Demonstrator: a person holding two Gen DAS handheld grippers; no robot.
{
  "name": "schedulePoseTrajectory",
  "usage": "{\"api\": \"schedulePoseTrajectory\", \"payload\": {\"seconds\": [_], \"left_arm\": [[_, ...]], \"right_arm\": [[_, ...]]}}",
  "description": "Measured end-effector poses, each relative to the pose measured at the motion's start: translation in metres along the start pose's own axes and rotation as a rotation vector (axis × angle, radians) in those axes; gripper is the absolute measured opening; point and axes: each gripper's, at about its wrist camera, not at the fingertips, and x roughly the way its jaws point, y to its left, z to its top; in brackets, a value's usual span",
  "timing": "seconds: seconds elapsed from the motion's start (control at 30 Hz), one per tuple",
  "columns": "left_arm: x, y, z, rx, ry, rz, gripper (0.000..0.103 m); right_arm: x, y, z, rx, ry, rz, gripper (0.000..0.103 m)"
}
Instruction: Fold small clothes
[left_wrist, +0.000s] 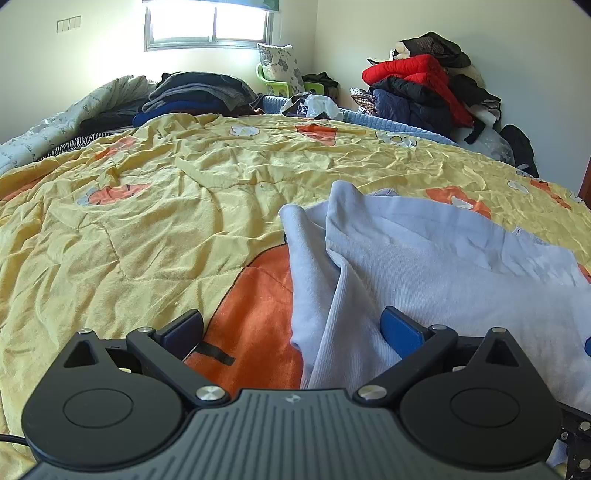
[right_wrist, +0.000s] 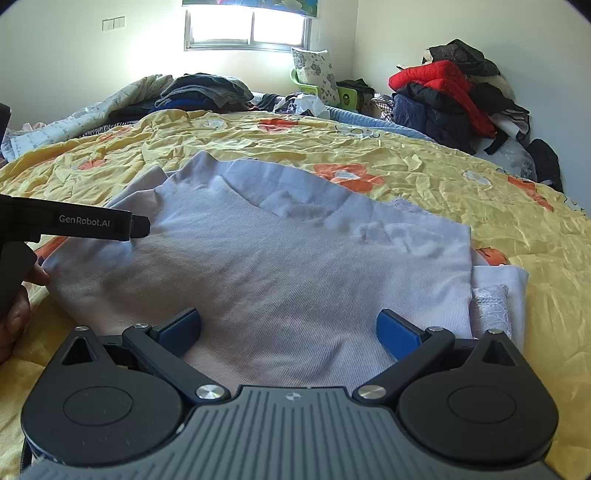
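A pale lilac garment (right_wrist: 288, 266) lies partly folded on the yellow quilt (right_wrist: 443, 177), with a white lace-trimmed piece (right_wrist: 495, 295) showing at its right edge. My right gripper (right_wrist: 288, 328) hovers over the garment's near part, jaws wide open, nothing between the blue pads. My left gripper (left_wrist: 291, 328) stands open over the garment's (left_wrist: 424, 266) left folded edge; its right pad (left_wrist: 400, 328) rests on the cloth without pinching it. In the right wrist view the left gripper's finger (right_wrist: 96, 223) reaches over the garment's left side, with a hand (right_wrist: 22, 291) behind it.
The yellow quilt with orange flowers (left_wrist: 129, 229) covers the bed. Folded dark clothes (left_wrist: 199, 92) are stacked at the far end. A heap of jackets, one red (left_wrist: 421, 81), sits far right by the wall. A floral pillow (left_wrist: 280, 66) and green chair stand beneath the window.
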Motion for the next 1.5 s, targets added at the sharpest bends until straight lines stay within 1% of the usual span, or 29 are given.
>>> {"api": "schedulePoseTrajectory", "payload": {"seconds": [0.33,0.43,0.5,0.53,0.6,0.67,0.7,0.77,0.87,0.97,1.03,1.1,1.23,1.33,1.43,1.5], "left_arm": [[0.000,0.000,0.000,0.000,0.000,0.000,0.103],[0.000,0.000,0.000,-0.001,0.001,0.000,0.103],[0.001,0.001,0.000,-0.003,0.003,-0.001,0.103],[0.001,0.001,0.000,-0.003,0.005,-0.004,0.103],[0.001,0.004,0.001,0.003,0.012,-0.023,0.103],[-0.001,0.012,0.002,0.018,0.023,-0.078,0.103],[-0.001,0.017,0.004,0.021,0.037,-0.103,0.103],[0.000,0.027,0.010,0.012,0.062,-0.132,0.103],[0.004,0.046,0.020,-0.027,0.085,-0.144,0.103],[0.011,0.063,0.030,-0.080,0.130,-0.192,0.103],[0.015,0.071,0.036,-0.116,0.163,-0.249,0.103],[0.019,0.074,0.042,-0.130,0.191,-0.311,0.103],[0.033,0.073,0.052,-0.176,0.244,-0.431,0.103],[0.044,0.069,0.059,-0.189,0.262,-0.479,0.103],[0.057,0.066,0.066,-0.221,0.288,-0.546,0.103],[0.065,0.063,0.070,-0.233,0.316,-0.609,0.103]], "right_arm": [[-0.003,0.006,-0.001,0.003,-0.007,-0.030,0.103],[-0.007,0.009,-0.003,0.017,-0.023,-0.044,0.102],[-0.014,0.011,-0.005,0.033,-0.055,-0.048,0.102],[-0.019,0.013,-0.006,0.049,-0.073,-0.041,0.102],[-0.026,0.018,-0.008,0.071,-0.093,0.002,0.102],[-0.031,0.026,-0.007,0.062,-0.092,0.031,0.102],[-0.034,0.032,-0.006,0.038,-0.091,0.034,0.102],[-0.038,0.049,-0.004,-0.037,-0.103,0.024,0.102],[-0.041,0.079,-0.002,-0.173,-0.128,0.007,0.102],[-0.041,0.110,-0.003,-0.303,-0.126,-0.018,0.102],[-0.038,0.129,-0.007,-0.382,-0.122,-0.041,0.102],[-0.036,0.143,-0.011,-0.445,-0.114,-0.064,0.102],[-0.033,0.160,-0.013,-0.492,-0.127,-0.117,0.101],[-0.027,0.170,-0.012,-0.520,-0.143,-0.157,0.101],[-0.017,0.181,-0.012,-0.585,-0.181,-0.220,0.100],[-0.010,0.185,-0.006,-0.585,-0.181,-0.222,0.097]]}}
